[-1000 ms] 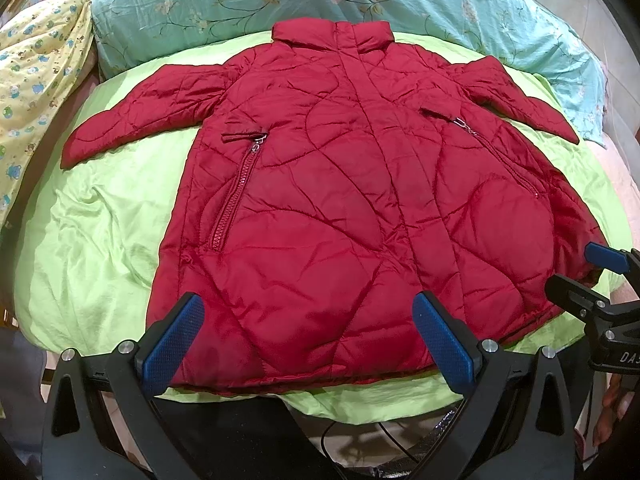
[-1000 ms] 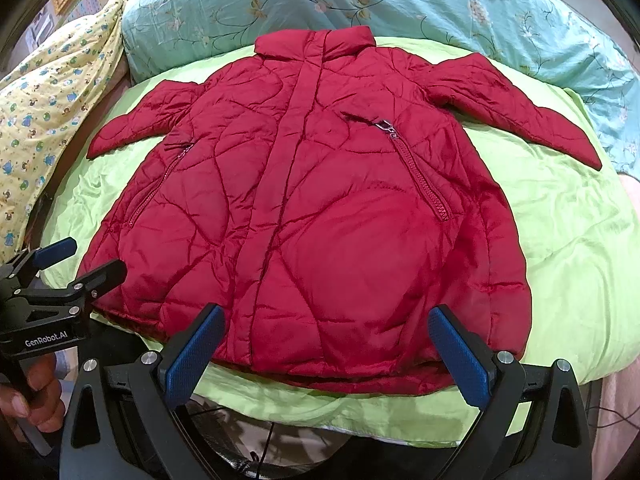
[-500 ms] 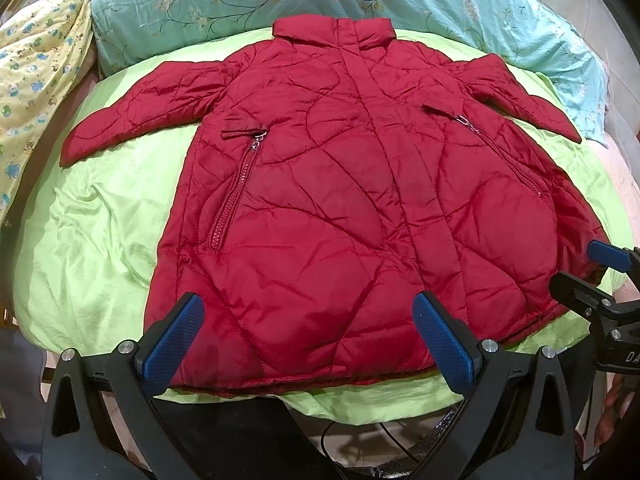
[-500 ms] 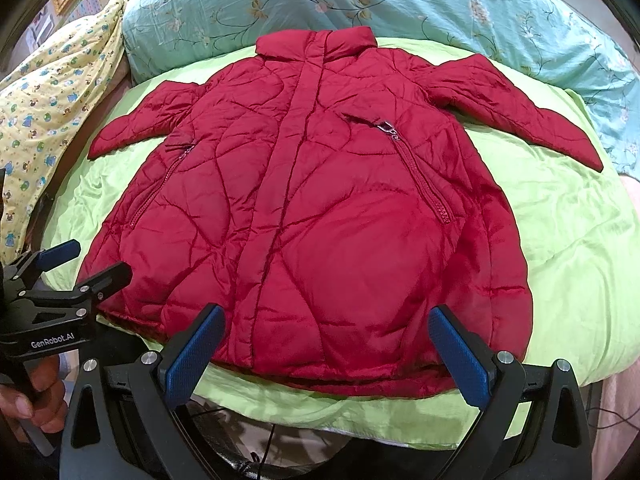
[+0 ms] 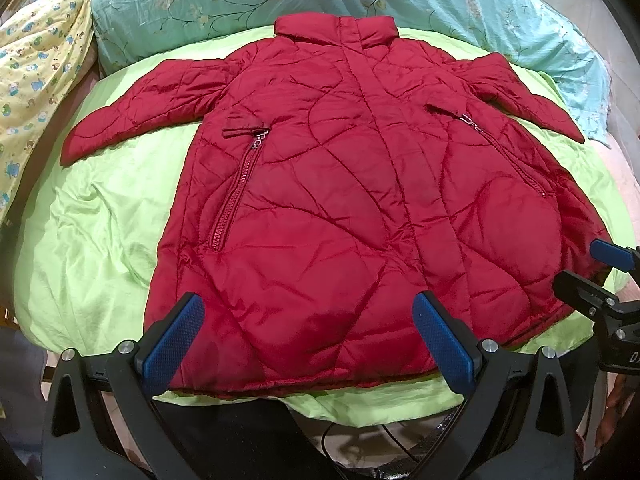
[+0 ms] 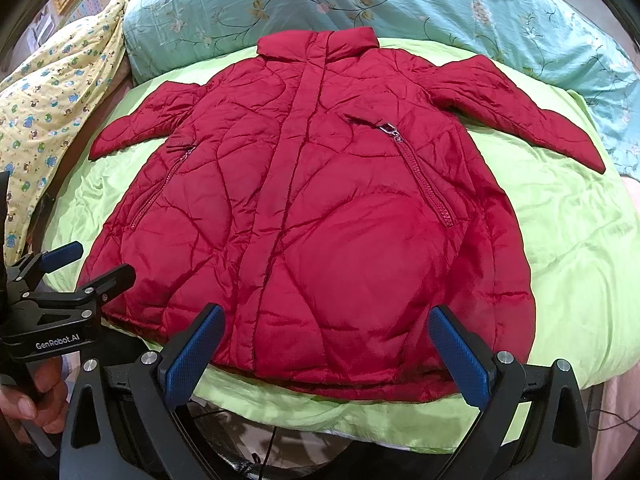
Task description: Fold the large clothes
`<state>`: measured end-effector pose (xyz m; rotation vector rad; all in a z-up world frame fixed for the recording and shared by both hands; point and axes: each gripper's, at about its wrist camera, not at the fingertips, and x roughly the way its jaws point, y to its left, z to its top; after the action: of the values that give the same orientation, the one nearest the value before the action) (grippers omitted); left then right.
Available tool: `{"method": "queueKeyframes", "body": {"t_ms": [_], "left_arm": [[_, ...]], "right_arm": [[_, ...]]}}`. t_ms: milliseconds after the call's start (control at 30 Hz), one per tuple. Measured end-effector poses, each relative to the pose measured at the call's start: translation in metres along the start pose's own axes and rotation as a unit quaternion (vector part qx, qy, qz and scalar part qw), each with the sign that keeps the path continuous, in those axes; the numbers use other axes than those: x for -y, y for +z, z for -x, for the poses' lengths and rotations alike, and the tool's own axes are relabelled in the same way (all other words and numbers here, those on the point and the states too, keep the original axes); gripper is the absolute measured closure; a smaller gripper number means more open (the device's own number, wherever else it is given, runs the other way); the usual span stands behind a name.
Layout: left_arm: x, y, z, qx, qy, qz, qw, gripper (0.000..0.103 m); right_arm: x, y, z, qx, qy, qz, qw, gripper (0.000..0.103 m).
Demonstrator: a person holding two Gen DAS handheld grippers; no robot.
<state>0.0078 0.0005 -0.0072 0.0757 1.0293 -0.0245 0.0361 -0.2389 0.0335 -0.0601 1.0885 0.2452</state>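
Observation:
A red quilted jacket [image 5: 328,200] lies flat, front up, on a lime green sheet [image 5: 92,240], collar at the far end and both sleeves spread out. It also shows in the right wrist view [image 6: 312,220]. My left gripper [image 5: 308,336] is open and empty, hovering over the jacket's near hem on the left half. My right gripper [image 6: 324,352] is open and empty, over the near hem on the right half. The right gripper shows at the right edge of the left wrist view [image 5: 600,276]. The left gripper shows at the left edge of the right wrist view [image 6: 76,268].
A turquoise floral quilt [image 5: 240,4] lies behind the collar. A yellow printed cloth [image 5: 36,64] is heaped at the left. The bed's near edge [image 6: 360,420] runs just below the hem, with cables on the floor beneath.
Both grippers have drifted slightly; the jacket sits a little lower and nearer in both views. Nothing was taken hold of.

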Motion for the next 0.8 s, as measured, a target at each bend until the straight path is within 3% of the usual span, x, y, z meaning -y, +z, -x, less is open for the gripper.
{"method": "queueKeyframes", "body": {"t_ms": [200,467,667,800], "left_arm": [[-0.001,0.000,-0.002,-0.003,-0.006,0.003,1.0000,0.000],[-0.007,0.007,-0.011,-0.039,-0.015,0.016,0.9990,0.000],[-0.015,0.018,-0.019,-0.023,-0.015,0.023,0.9994,0.000],[-0.021,0.028,-0.027,-0.025,-0.017,0.035,0.9990,0.000]], "right_arm": [[0.000,0.002,-0.001,-0.002,0.001,0.000,1.000,0.001],[0.014,0.011,-0.005,0.006,-0.006,-0.008,1.000,0.001],[0.046,0.023,0.000,0.027,-0.015,-0.038,0.999,0.001],[0.080,0.034,0.005,0.068,-0.013,-0.073,0.995,0.001]]}}
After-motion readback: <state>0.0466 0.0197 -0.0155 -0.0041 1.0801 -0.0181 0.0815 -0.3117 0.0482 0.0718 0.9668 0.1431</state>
